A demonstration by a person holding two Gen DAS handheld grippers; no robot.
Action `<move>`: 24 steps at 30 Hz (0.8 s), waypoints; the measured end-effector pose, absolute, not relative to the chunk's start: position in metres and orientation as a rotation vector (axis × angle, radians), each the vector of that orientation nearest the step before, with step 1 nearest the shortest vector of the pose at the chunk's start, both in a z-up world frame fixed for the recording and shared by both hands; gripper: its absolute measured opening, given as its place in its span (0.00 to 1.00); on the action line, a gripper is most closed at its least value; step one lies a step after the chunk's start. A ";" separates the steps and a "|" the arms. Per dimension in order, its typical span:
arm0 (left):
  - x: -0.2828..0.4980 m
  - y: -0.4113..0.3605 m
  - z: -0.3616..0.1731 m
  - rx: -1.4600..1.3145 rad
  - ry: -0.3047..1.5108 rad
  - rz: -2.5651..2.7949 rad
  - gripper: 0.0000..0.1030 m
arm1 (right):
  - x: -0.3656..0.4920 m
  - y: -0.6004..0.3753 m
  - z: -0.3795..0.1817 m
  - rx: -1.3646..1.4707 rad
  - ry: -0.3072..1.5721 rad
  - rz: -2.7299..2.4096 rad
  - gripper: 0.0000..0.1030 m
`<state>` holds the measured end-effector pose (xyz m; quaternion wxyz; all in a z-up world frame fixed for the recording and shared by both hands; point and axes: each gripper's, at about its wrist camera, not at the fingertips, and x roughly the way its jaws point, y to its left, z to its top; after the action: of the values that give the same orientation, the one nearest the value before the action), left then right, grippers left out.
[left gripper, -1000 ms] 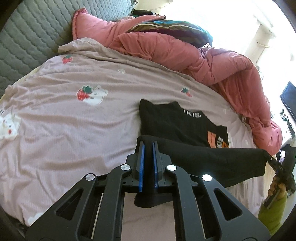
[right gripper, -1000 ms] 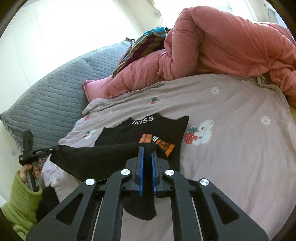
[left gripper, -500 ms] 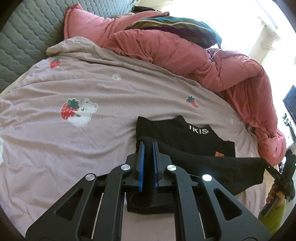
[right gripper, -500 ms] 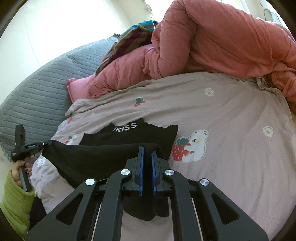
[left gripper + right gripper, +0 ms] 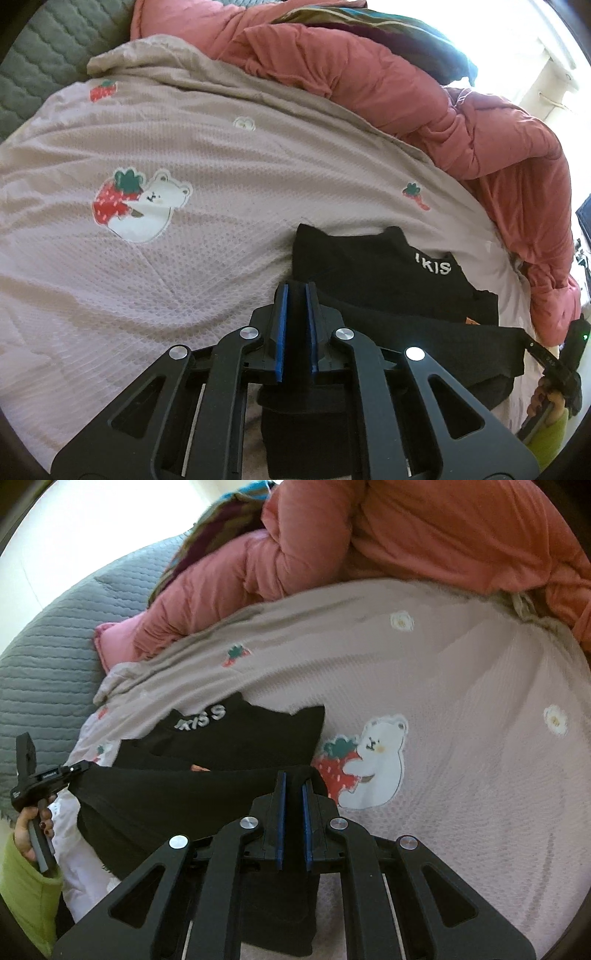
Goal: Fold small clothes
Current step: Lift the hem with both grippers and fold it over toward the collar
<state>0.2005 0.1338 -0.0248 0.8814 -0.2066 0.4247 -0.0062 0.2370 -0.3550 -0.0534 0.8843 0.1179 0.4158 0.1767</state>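
Note:
A small black shirt (image 5: pixel 369 266) with white lettering at the collar lies on the bed sheet (image 5: pixel 184 155). Its lower part (image 5: pixel 424 343) is lifted and stretched between both grippers, doubled over the body. My left gripper (image 5: pixel 295 286) grips one corner of that hem; its jaws are opening slightly, with black cloth still between the blue pads. My right gripper (image 5: pixel 293 775) is shut on the other corner. In the right wrist view the shirt (image 5: pixel 240 746) shows only a sliver of its orange print (image 5: pixel 199 768).
A bunched pink-red duvet (image 5: pixel 369 85) with a striped cloth (image 5: pixel 406 33) on top fills the far side. A grey quilted headboard (image 5: pixel 48 664) stands at the bed's end. A hand in a green sleeve (image 5: pixel 26 886) holds the other gripper's handle.
Both grippers have moved forward and down with the hem, drawing it over the shirt toward the collar. The orange print is now almost covered.

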 end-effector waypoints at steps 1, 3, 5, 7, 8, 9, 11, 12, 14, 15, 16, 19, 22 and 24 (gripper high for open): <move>0.199 0.136 -0.028 -0.443 0.878 -0.012 0.07 | 0.238 -0.355 -0.056 0.253 0.874 0.365 0.09; 0.195 0.140 -0.029 -0.464 0.862 -0.013 0.15 | 0.236 -0.355 -0.057 0.248 0.875 0.363 0.14; 0.188 0.146 -0.024 -0.497 0.828 -0.007 0.18 | 0.232 -0.357 -0.054 0.236 0.865 0.332 0.39; 0.180 0.148 -0.017 -0.495 0.797 -0.001 0.18 | 0.227 -0.362 -0.049 0.233 0.843 0.307 0.41; 0.174 0.148 -0.011 -0.477 0.774 0.004 0.18 | 0.223 -0.363 -0.046 0.233 0.833 0.301 0.41; 0.167 0.146 -0.005 -0.461 0.753 0.003 0.18 | 0.219 -0.365 -0.043 0.229 0.820 0.296 0.41; 0.154 0.141 0.003 -0.434 0.725 0.002 0.18 | 0.203 -0.363 -0.033 0.200 0.784 0.309 0.41; 0.148 0.139 0.006 -0.423 0.715 -0.004 0.18 | 0.197 -0.361 -0.031 0.189 0.780 0.319 0.41; 0.135 0.130 0.008 -0.381 0.706 -0.008 0.18 | 0.182 -0.354 -0.026 0.164 0.768 0.357 0.41; 0.129 0.125 0.008 -0.357 0.707 -0.014 0.18 | 0.172 -0.349 -0.025 0.146 0.769 0.382 0.41; 0.122 0.116 0.006 -0.318 0.712 -0.017 0.18 | 0.167 -0.344 -0.024 0.135 0.768 0.393 0.41; 0.108 0.098 -0.004 -0.244 0.738 -0.042 0.18 | 0.145 -0.320 -0.029 0.073 0.789 0.462 0.40; 0.096 0.079 -0.015 -0.172 0.758 -0.051 0.18 | 0.129 -0.295 -0.039 0.036 0.826 0.534 0.39; 0.093 0.067 -0.022 -0.109 0.770 -0.047 0.18 | 0.122 -0.280 -0.048 0.023 0.854 0.575 0.39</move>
<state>0.0929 0.0670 -0.0221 0.9251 -0.0531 0.3754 -0.0227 0.1221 -0.2795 -0.0482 0.8703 0.0109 0.4085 0.2751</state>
